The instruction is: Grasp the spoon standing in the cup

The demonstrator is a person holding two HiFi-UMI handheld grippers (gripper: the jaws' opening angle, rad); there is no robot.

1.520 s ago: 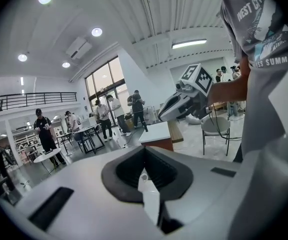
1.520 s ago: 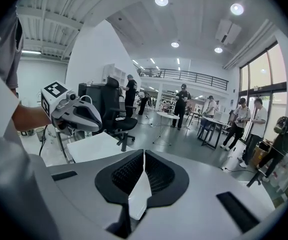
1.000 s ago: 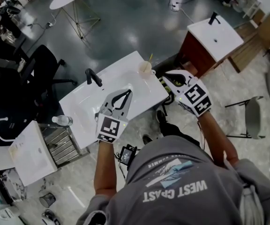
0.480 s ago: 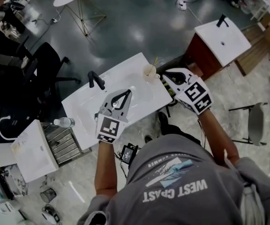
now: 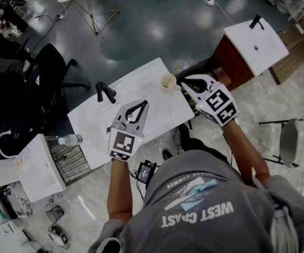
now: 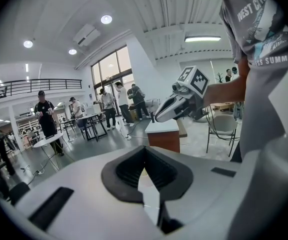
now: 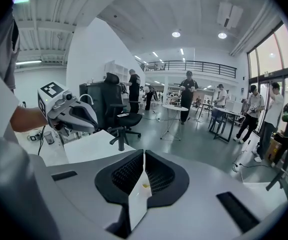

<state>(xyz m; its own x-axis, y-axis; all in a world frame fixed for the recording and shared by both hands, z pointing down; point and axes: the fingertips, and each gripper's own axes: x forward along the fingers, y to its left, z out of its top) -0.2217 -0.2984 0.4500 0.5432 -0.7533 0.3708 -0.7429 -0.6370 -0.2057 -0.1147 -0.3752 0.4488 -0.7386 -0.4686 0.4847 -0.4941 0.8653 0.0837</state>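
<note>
A pale cup (image 5: 168, 81) stands at the right end of a white sink counter (image 5: 141, 80), and a thin spoon (image 5: 173, 71) rises from it. My right gripper (image 5: 184, 83) hangs just right of the cup with its tips pointing at it. It is shut and holds nothing, and its pads meet in the right gripper view (image 7: 144, 155). My left gripper (image 5: 143, 104) hovers over the middle of the counter. It too is shut and empty, with its jaws closed in the left gripper view (image 6: 144, 149).
A black faucet (image 5: 105, 92) stands on the counter's left part. A second sink cabinet (image 5: 255, 41) is at the back right and a black office chair (image 5: 51, 73) at the left. A water bottle (image 5: 70, 139) lies on a low rack. People stand around tables farther off.
My right gripper has edged closer to the cup. The left gripper stays where it was, and both stay shut.
</note>
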